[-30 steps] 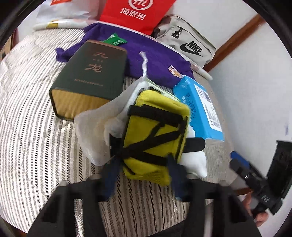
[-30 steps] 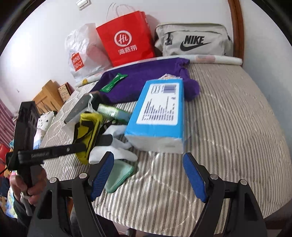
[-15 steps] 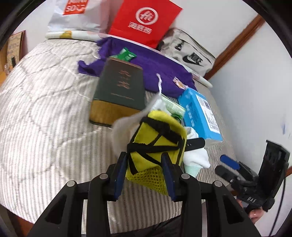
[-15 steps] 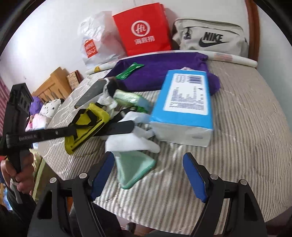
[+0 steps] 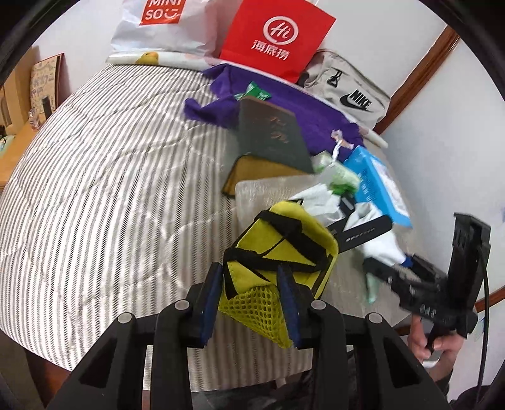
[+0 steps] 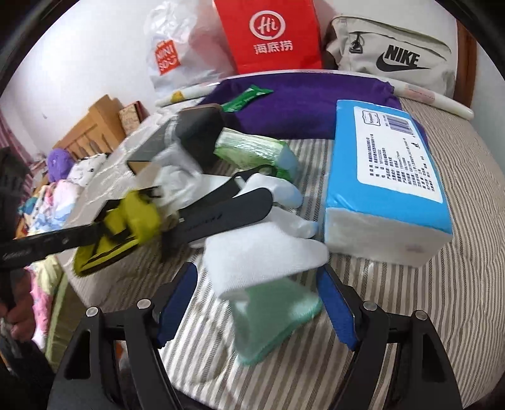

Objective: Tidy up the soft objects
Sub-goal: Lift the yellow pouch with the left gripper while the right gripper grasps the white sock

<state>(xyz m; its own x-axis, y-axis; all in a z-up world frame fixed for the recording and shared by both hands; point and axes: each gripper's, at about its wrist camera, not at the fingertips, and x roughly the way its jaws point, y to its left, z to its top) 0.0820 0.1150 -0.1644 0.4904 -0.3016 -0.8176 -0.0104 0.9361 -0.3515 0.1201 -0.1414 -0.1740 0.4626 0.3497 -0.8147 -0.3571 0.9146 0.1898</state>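
Note:
A yellow pouch [image 5: 284,239] with black straps and a mesh end hangs above the striped bed [image 5: 110,189], and my left gripper [image 5: 249,277] is shut on its mesh end. In the right wrist view the pouch [image 6: 135,220] shows blurred at the left. My right gripper [image 6: 257,271] stands wide around a white sock [image 6: 252,255] and a mint-green soft piece [image 6: 277,312] lying on the bed. Its jaws are closing and the pads do not touch either item. More white socks [image 6: 284,189] lie just behind.
A blue tissue pack [image 6: 388,170] lies right of the socks, with a green wipes pack [image 6: 255,151] and a dark green box [image 5: 271,138] behind. A purple cloth [image 6: 300,104], red paper bag [image 5: 277,34], white plastic bag [image 5: 164,25] and grey Nike bag [image 6: 394,53] line the headboard side.
My left gripper closed on the yellow pouch, lifted it and drew it back from the pile. My right gripper came lower and closer, now straddling the white sock and mint-green piece.

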